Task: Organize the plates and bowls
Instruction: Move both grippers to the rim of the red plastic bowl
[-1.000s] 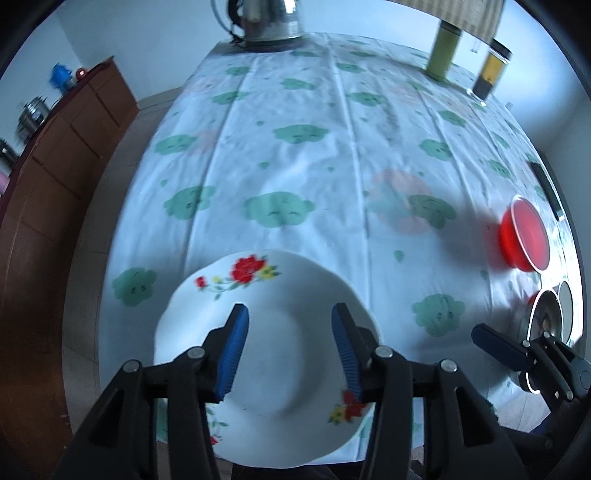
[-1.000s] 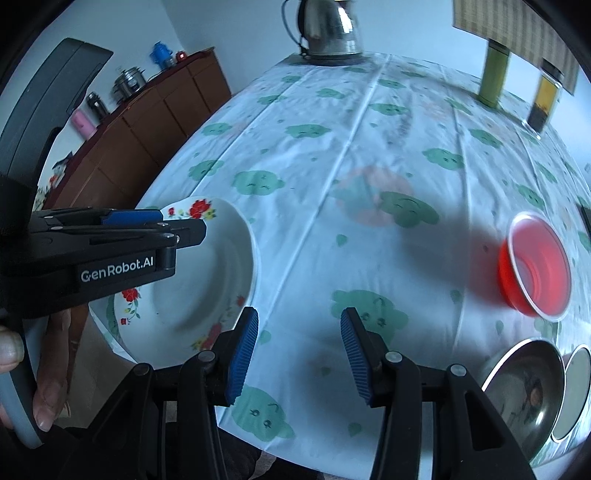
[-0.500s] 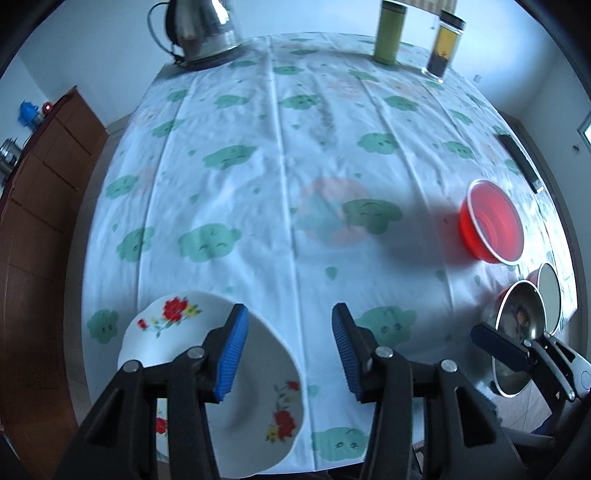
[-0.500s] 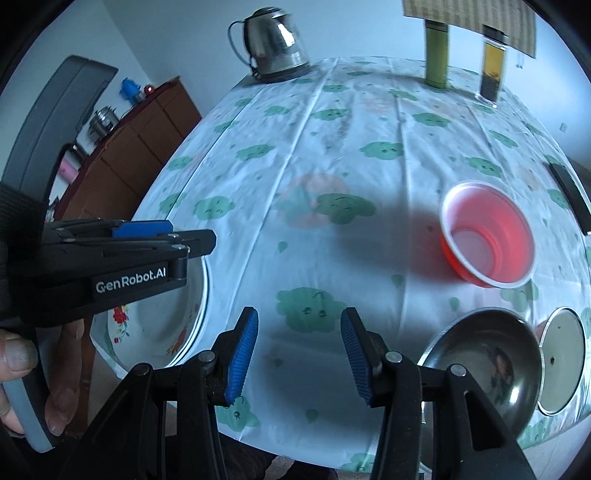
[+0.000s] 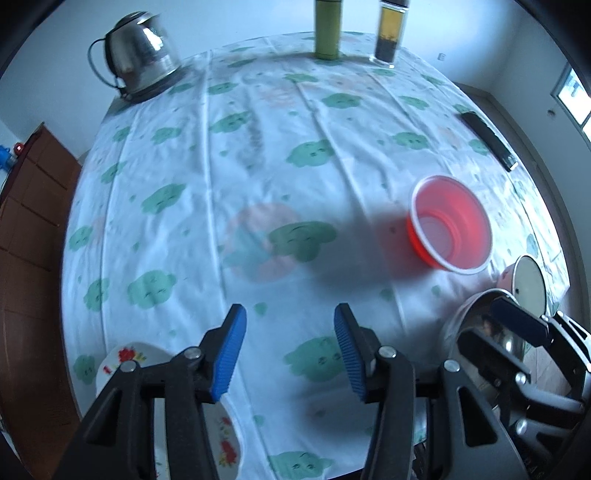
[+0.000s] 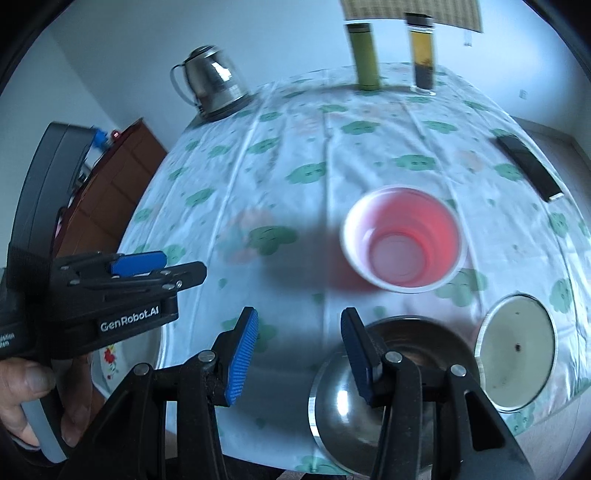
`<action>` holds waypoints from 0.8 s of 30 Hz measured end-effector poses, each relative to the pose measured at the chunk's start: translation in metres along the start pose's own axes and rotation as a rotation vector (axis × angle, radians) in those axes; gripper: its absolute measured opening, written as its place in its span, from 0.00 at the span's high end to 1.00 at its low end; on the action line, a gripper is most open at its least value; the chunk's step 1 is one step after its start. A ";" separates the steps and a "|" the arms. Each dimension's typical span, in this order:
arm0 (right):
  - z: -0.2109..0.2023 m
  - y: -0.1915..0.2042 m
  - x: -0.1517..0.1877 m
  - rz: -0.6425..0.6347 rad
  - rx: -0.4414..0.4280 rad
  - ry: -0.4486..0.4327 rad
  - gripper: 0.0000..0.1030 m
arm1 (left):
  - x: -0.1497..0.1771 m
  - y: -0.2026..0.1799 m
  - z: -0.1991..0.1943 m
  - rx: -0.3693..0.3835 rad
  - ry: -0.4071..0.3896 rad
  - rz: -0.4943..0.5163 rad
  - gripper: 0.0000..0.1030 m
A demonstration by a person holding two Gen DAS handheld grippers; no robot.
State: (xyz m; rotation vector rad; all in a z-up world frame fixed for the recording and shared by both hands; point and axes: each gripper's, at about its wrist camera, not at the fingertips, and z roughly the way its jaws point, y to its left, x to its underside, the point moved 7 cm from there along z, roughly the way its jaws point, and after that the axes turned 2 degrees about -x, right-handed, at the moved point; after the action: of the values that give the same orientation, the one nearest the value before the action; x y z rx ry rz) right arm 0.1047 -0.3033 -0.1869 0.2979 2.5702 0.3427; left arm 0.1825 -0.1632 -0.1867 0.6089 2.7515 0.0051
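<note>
A white floral plate (image 5: 122,360) lies at the table's near left edge, partly hidden behind my left gripper (image 5: 290,314). That gripper hovers over bare cloth; its jaws are opening with nothing between them. A red plastic bowl (image 5: 448,229) stands to the right of the middle. In front of it sits a steel bowl (image 6: 340,406), and beside that a small round dish (image 6: 517,354). My right gripper (image 6: 300,321) is open and empty, its right finger over the steel bowl's left rim. The left gripper (image 6: 162,266) shows at the left of the right wrist view.
A steel kettle (image 5: 138,51) stands at the far left corner; a green bottle (image 5: 327,29) and a dark jar (image 5: 388,33) stand at the far edge. A black phone-like slab (image 5: 487,140) lies by the right edge. A wooden cabinet (image 5: 29,206) is left of the table.
Both grippers have slid to the right across the table and rolled. The floral plate has dropped to the lower left of both views; the steel bowl and red bowl are nearer.
</note>
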 end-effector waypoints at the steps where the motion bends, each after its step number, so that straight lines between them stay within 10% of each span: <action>1: -0.002 -0.009 -0.002 0.023 0.018 -0.003 0.52 | -0.003 -0.005 0.001 0.004 -0.005 0.007 0.51; 24: 0.014 -0.107 -0.033 0.226 0.054 0.068 0.52 | -0.056 -0.077 0.030 0.085 0.018 0.075 0.51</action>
State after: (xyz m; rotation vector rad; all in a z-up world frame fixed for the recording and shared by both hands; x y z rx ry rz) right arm 0.1244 -0.4106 -0.2153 0.6092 2.6201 0.3714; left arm 0.2079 -0.2579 -0.2031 0.7376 2.7562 -0.0905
